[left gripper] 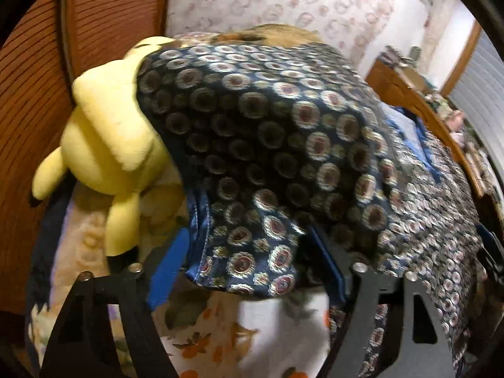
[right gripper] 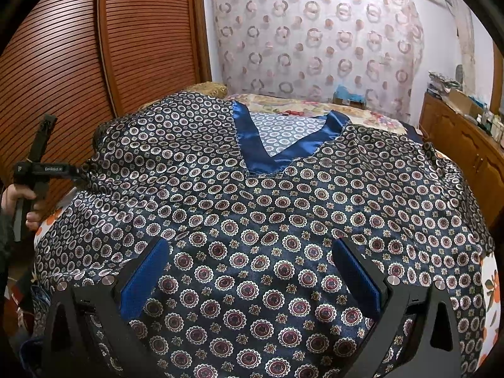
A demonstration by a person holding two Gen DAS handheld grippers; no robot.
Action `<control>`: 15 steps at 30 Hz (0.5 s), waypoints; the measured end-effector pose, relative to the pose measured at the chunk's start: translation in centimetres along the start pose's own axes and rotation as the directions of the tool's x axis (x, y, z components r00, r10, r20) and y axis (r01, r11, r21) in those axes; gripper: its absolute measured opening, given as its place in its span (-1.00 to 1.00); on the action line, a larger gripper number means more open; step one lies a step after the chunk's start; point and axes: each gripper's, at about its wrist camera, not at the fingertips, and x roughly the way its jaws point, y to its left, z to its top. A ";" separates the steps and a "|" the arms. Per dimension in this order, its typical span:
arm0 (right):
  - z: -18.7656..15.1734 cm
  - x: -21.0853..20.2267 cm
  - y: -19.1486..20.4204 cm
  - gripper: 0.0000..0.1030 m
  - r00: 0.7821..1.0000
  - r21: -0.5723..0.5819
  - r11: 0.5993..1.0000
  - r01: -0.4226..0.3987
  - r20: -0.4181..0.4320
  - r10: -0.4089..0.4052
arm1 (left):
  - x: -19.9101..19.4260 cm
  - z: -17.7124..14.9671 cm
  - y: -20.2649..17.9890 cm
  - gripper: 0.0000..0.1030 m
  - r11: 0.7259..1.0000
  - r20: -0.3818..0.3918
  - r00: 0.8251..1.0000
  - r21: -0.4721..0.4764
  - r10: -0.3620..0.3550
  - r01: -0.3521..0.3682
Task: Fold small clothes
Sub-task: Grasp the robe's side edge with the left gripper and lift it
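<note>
A dark blue satin top (right gripper: 252, 208) with a ring pattern and a blue V-neck trim (right gripper: 271, 154) lies spread on the bed. My right gripper (right gripper: 252, 271) is open and hovers over its lower middle, holding nothing. In the left wrist view, the sleeve (left gripper: 252, 163) is lifted and drapes over my left gripper (left gripper: 252, 267). The blue pads (left gripper: 170, 258) stand wide apart with the sleeve hem hanging between them. In the right wrist view, the left gripper (right gripper: 63, 170) is at the raised left sleeve; its fingertips are hidden by cloth.
A yellow plush toy (left gripper: 107, 138) lies at the bed's left edge by the wooden louvred wardrobe (right gripper: 94, 47). The floral bedsheet (left gripper: 220, 340) shows under the top. A wooden cabinet (right gripper: 466, 138) with clutter stands at the right. A patterned curtain (right gripper: 315, 37) hangs behind.
</note>
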 end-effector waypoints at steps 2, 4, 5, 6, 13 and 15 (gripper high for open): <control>-0.1 -0.1 -0.1 1.00 1.000 0.005 1.000 -0.002 0.004 0.002 | -0.4 -0.3 -0.2 -0.14 0.998 -0.002 0.998 -0.013 -0.058 0.058; -0.1 -0.1 -0.2 1.00 1.000 0.008 1.000 -0.003 0.006 0.003 | -0.8 -0.2 -0.8 -0.29 0.999 0.004 0.999 0.014 -0.041 0.041; -0.1 -0.1 -0.2 1.00 1.000 0.008 1.000 -0.003 0.005 0.003 | -1.2 -0.1 -1.1 -0.54 0.999 0.015 1.000 0.038 -0.009 0.008; -0.2 -0.1 -0.2 1.00 1.000 0.008 1.000 -0.004 0.006 0.004 | -1.6 -0.1 -1.3 -0.70 0.998 0.030 0.999 0.052 0.035 -0.037; -0.2 -0.2 -0.4 1.00 1.000 0.017 1.000 -0.007 0.010 0.007 | -6.7 0.3 -3.0 -0.94 0.996 0.149 0.989 0.090 0.006 -0.019; -0.2 -0.3 -0.4 1.00 1.000 0.018 1.000 -0.008 0.012 0.007 | -8.3 0.9 -4.4 -0.94 0.992 0.184 0.983 0.129 -0.013 -0.011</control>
